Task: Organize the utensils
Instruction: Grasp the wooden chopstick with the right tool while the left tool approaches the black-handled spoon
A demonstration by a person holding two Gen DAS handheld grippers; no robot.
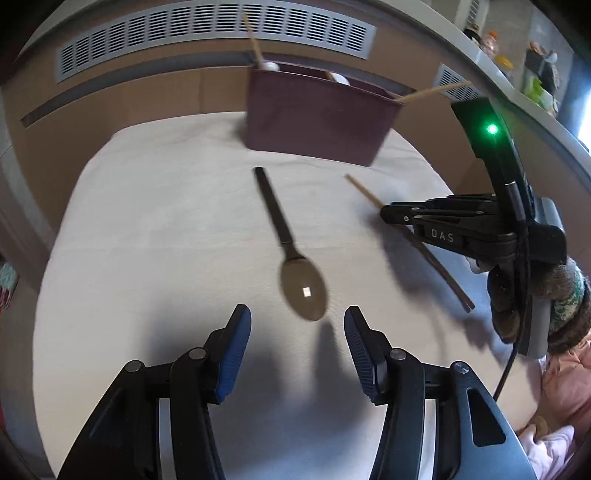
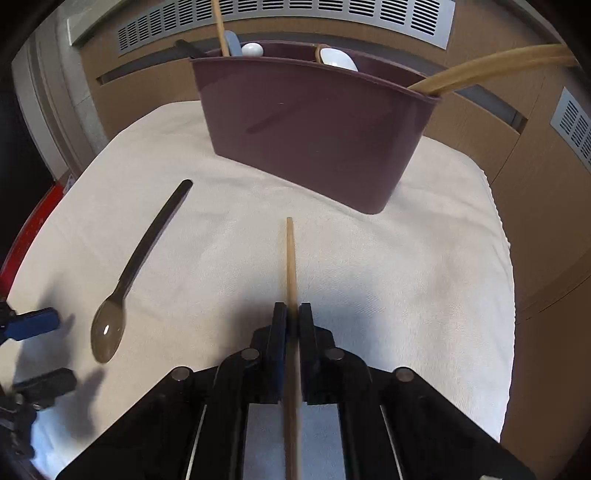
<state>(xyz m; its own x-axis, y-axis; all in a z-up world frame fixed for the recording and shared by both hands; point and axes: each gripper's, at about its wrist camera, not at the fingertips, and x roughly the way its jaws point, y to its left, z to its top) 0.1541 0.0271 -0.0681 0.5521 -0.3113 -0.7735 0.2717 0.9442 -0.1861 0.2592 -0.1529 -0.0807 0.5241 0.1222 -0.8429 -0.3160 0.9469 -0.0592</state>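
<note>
A dark-handled spoon (image 1: 286, 243) (image 2: 110, 328) lies on the white cloth, its brownish bowl just ahead of my left gripper (image 1: 297, 317) (image 2: 40, 354). That gripper is open, and nothing touches its blue pads. A wooden chopstick (image 1: 364, 194) (image 2: 290, 254) runs straight between the jaws of my right gripper (image 2: 291, 314) (image 1: 388, 216), which is shut on it, its far end pointing at the holder. A maroon utensil holder (image 1: 317, 114) (image 2: 314, 136) stands upright at the back of the cloth. It holds chopsticks and white spoons.
The white cloth (image 1: 147, 229) (image 2: 406, 277) covers the work surface and ends at a brown cardboard wall (image 1: 129, 96) with a grey vent grille (image 1: 207, 33) above. A knitted sleeve (image 1: 565, 302) shows behind the right gripper. Something red (image 2: 33, 236) sits past the cloth's left edge.
</note>
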